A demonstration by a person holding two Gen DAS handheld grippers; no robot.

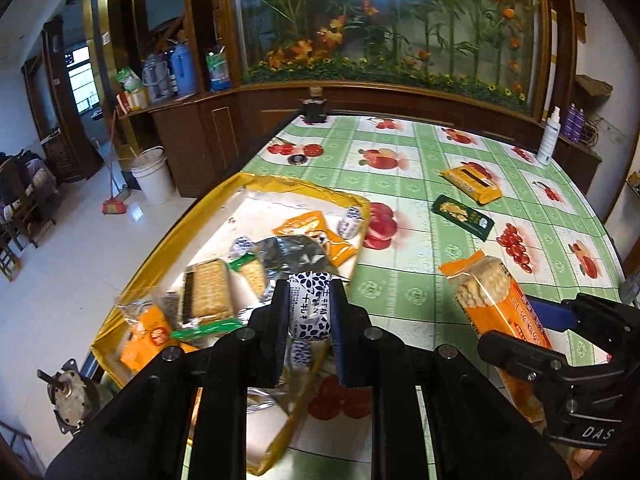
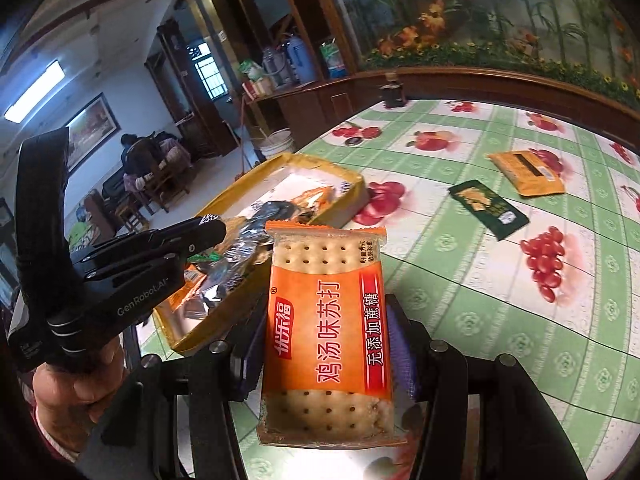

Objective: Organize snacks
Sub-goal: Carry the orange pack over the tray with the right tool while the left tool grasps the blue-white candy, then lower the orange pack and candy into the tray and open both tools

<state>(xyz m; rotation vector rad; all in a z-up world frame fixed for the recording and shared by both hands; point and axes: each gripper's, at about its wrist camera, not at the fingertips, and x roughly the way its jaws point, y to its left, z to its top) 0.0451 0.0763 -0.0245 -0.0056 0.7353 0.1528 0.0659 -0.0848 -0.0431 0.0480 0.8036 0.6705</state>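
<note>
An orange cracker pack point(image 2: 326, 332) sits clamped in the right claw point(image 2: 326, 354), raised above the surface point(image 2: 500, 320). Beside it, the left claw point(image 1: 309, 312) pinches a blue-patterned candy point(image 1: 310, 310) over the yellow tray point(image 1: 192, 216) (already snack-filled).

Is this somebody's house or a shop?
Probably a house: a dining table with a fruit-print cloth, a wooden cabinet holding bottles, and a broom by a bucket.

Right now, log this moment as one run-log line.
left tongs: shut on blue-white candy | right tongs: shut on orange cracker pack | yellow box: holds snacks | two packets on table
</note>
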